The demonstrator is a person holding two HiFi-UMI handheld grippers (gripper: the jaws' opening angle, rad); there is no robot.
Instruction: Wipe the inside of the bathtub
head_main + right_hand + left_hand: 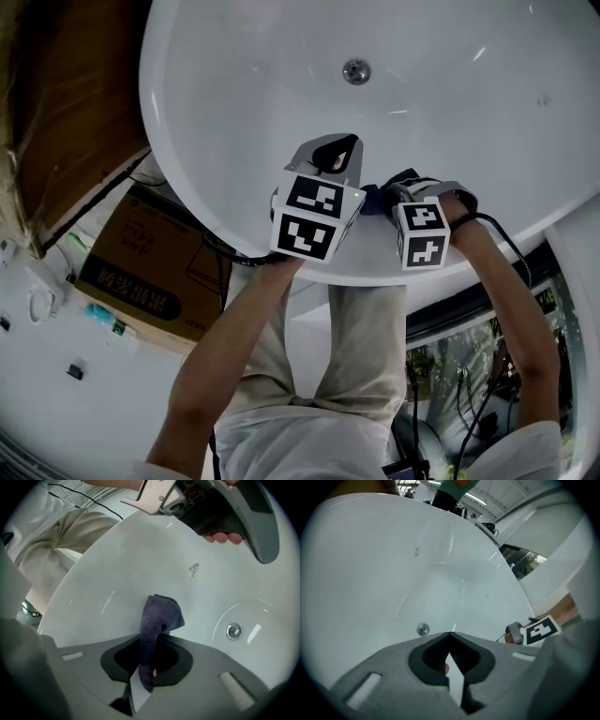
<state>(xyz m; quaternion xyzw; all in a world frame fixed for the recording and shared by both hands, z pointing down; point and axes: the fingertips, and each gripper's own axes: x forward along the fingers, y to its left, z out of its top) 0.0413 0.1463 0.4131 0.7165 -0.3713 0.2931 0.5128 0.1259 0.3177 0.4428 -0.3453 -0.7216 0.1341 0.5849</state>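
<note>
Here the right tool [151,641] is clamped on a dark blue cloth [160,613]. It grips the cloth low down, so a folded wad stands free above the jaws and faces the white inner wall of the bathtub [108,578]. That grip makes sense for wiping, since the soft fold rather than the hard jaws would meet the surface (whether the fold already touches the wall I cannot tell). In the head view both tools sit at the near end of the tub, just inside its rim [187,202], with the drain [356,71] well ahead of them down the basin. This looks like the start of a stroke on the near wall, with most of the inside still to be covered. The left tool [450,637] has its jaws pressed together on nothing and points into the tub just beside the right one. It seems to be held there only to stay out of the cloth's path. The next move probably calls for pressing the wad flat against the curve and sweeping toward the drain. The likely risk is the cloth slipping from so narrow a pinch.
</note>
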